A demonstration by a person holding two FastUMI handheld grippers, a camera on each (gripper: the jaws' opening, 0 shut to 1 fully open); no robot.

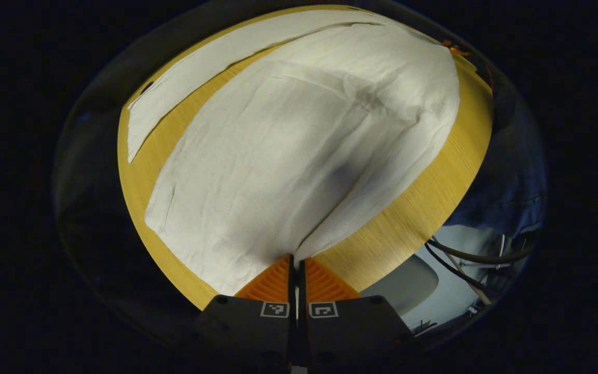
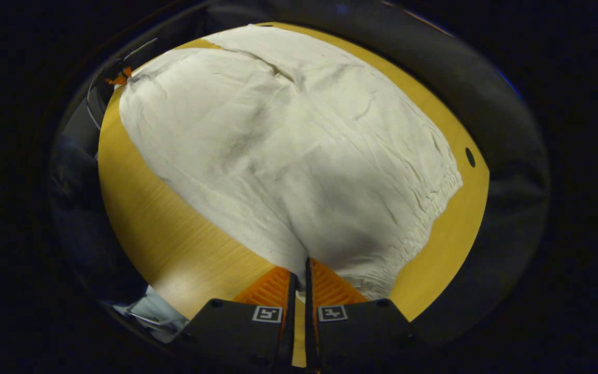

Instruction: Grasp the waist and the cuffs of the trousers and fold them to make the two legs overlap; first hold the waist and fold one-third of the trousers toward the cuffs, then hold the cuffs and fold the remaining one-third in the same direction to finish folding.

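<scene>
White trousers [image 1: 288,156] lie spread on a yellow wooden table [image 1: 413,218]. My left gripper [image 1: 296,259] is shut on the near edge of one leg, and the cloth rises in a ridge away from its fingertips. The other leg [image 1: 211,62] lies flat as a long strip at the upper left. In the right gripper view the trousers [image 2: 288,145] show their gathered elastic waist [image 2: 434,208] at the right. My right gripper [image 2: 301,267] is shut on the cloth next to that waist. The left gripper [image 2: 118,78] appears small at the far upper left, at the cloth's corner.
The table's edge [image 1: 382,275] runs close to my left gripper, with cables [image 1: 465,259] and a pale floor below it. A dark blue sleeve [image 1: 512,171] is at the right. A small dark hole [image 2: 470,157] marks the table near its right edge.
</scene>
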